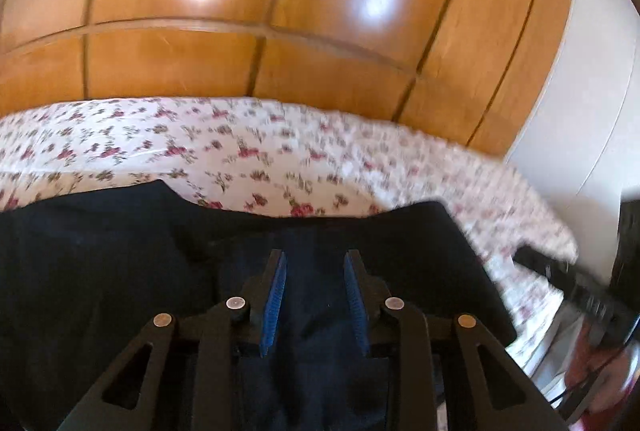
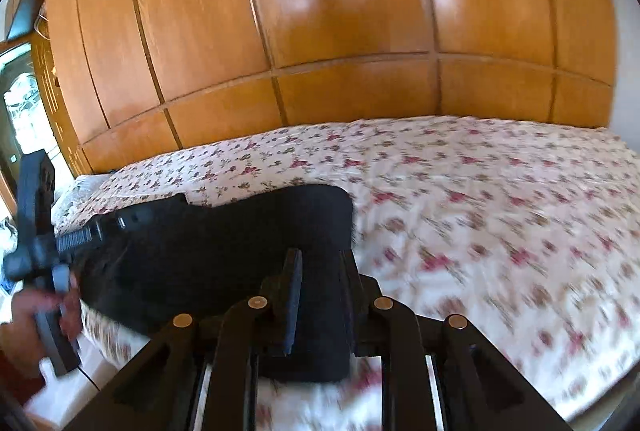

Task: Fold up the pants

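One pair of dark pants (image 2: 208,251) lies on the floral bedsheet (image 2: 500,211), near the bed's front edge, w/ most of the sheet bare to the right. From the right wrist view the garment reads as a compact dark block w/ a fairly straight right edge and a rounded far corner, so it looks already folded at least once (judgement only: layers can't be counted, fabric too dark and the frames are blurred).

The left gripper (image 1: 315,271) hangs over the middle of the pants, its blue pads (image 1: 276,295) standing apart w/ dark cloth showing through the gap; nothing is pinched between them. The right gripper (image 2: 320,271) sits over the block's right edge, fingers apart too and w/ no cloth caught, as far as the blur allows. Whether either tool's tips touch the fabric can't be told.

Progress, approx.: the long legs seem gathered in already, and the shape is a wide rectangle. What's left is prob. a last fold to halve it, or just smoothing and squaring the edges. The near-left part of the pants is hidden behind the other tool and the person's hand (image 2: 36,315), so any loose bit there can't be ruled out.

Behind the bed stands a glossy wood wardrobe (image 2: 320,11), w/ a white wall (image 1: 592,71) to one side.
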The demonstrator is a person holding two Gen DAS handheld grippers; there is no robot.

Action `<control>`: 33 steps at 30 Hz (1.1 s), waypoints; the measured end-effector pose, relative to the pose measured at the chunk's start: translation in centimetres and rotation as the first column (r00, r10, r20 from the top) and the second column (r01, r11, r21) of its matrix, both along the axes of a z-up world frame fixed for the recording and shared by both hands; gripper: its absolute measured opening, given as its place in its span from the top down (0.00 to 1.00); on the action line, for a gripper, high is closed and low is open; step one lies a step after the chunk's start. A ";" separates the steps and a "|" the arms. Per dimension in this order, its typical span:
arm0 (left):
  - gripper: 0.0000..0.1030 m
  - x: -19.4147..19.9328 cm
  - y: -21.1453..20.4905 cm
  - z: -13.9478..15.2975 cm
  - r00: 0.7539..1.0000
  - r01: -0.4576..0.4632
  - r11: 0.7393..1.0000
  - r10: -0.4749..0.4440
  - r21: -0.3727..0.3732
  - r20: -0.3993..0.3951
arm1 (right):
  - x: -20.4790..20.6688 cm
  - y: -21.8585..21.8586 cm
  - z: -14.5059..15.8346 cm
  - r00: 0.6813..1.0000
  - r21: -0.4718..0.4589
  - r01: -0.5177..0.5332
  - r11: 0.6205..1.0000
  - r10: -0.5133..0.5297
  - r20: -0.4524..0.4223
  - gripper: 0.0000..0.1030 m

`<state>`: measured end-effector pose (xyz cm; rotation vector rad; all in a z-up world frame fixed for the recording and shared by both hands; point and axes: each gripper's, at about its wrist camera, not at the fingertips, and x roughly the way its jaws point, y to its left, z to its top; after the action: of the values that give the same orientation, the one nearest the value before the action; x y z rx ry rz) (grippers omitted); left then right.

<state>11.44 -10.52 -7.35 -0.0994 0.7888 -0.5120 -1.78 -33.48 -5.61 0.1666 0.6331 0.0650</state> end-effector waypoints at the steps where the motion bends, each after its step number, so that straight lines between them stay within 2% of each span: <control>1: 0.71 0.4 -0.5 -0.4 1.000 0.013 1.000 -0.013 0.013 -0.015 | 1.5 0.3 0.0 1.000 0.007 -0.005 1.000 0.006 -0.026 0.82; 5: 0.71 2.4 -1.0 -2.8 0.998 -0.006 0.996 0.011 0.084 -0.062 | 6.2 1.4 -0.7 0.998 -0.016 -0.004 1.000 0.003 -0.065 0.82; 6: 0.75 2.8 -0.9 -3.3 0.997 -0.015 0.996 0.022 0.088 -0.074 | 7.1 1.6 -1.1 0.997 -0.032 -0.005 0.999 0.003 -0.076 0.82; 9: 0.80 2.6 0.2 -4.6 0.996 -0.034 0.998 0.039 0.056 -0.084 | 9.6 1.7 -3.2 0.988 -0.098 0.011 0.995 -0.026 -0.149 0.84; 11: 0.80 2.1 0.8 -5.1 0.998 -0.033 0.999 0.035 0.025 -0.056 | 10.5 0.9 -4.6 0.985 -0.069 0.026 0.997 -0.038 -0.166 0.85; 13: 0.80 1.4 0.9 -5.5 0.999 -0.037 0.999 0.037 0.009 -0.019 | 10.1 0.2 -5.3 0.992 -0.029 0.052 0.998 -0.055 -0.111 0.88; 16: 0.80 1.0 0.6 -5.8 0.999 -0.044 0.999 0.043 0.022 0.028 | 9.5 0.6 -6.0 0.996 -0.049 0.065 0.997 -0.067 -0.051 0.89; 19: 0.80 1.0 0.7 -5.9 0.998 -0.041 0.999 0.041 0.014 0.040 | 8.8 0.9 -6.1 0.997 -0.068 0.076 0.995 -0.076 -0.008 0.89; 22: 0.80 1.1 1.5 -6.0 0.999 -0.039 0.998 0.040 -0.047 0.029 | 9.1 0.8 -6.0 0.998 -0.063 0.069 0.996 -0.070 -0.001 0.89; 25: 0.80 0.5 3.1 -5.6 0.998 -0.063 0.989 0.062 -0.134 -0.018 | 8.7 0.8 -5.6 0.997 -0.049 0.071 0.996 -0.071 0.001 0.88; 28: 0.78 -0.9 5.1 -4.9 0.992 -0.121 0.974 0.113 -0.190 -0.057 | 7.0 1.8 -4.7 0.997 -0.052 0.081 0.995 -0.080 0.023 0.81; 30: 0.65 -2.0 6.7 -4.3 0.983 -0.181 0.961 0.171 -0.207 -0.066 | 5.2 3.3 -4.3 0.997 -0.015 0.044 0.999 -0.043 0.057 0.80; 33: 0.58 -3.8 9.4 -3.5 0.961 -0.275 0.937 0.270 -0.216 -0.051 | 3.5 6.3 -4.1 0.996 0.013 -0.050 0.999 0.049 0.074 0.80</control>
<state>7.65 -1.13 -10.86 -0.4163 0.7215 -0.3335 1.71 -27.20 -9.71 0.1622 0.5635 0.1227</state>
